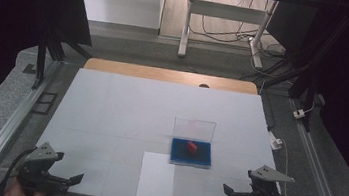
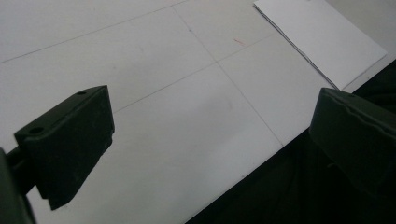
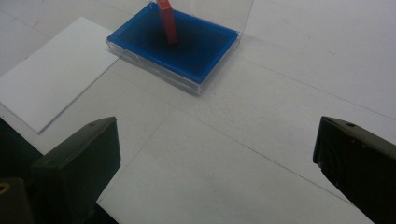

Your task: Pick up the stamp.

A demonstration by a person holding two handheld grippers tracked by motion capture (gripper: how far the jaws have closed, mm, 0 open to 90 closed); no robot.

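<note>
A clear plastic case (image 1: 191,152) lies open on the white table, right of centre and toward the near side. Its transparent lid (image 1: 194,129) stands upright at the far edge. The tray holds a deep blue pad (image 3: 184,44), and a small red block (image 3: 167,21) stands on it, leaning a little. Just beside the case, at its near left corner, a white sheet of paper (image 1: 157,176) lies flat, reaching the table's near edge.

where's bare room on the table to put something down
Free: the whole far half behind the blue box, and the left side between the paper and the left gripper. Crowded only near centre, where box and paper sit close.
</note>
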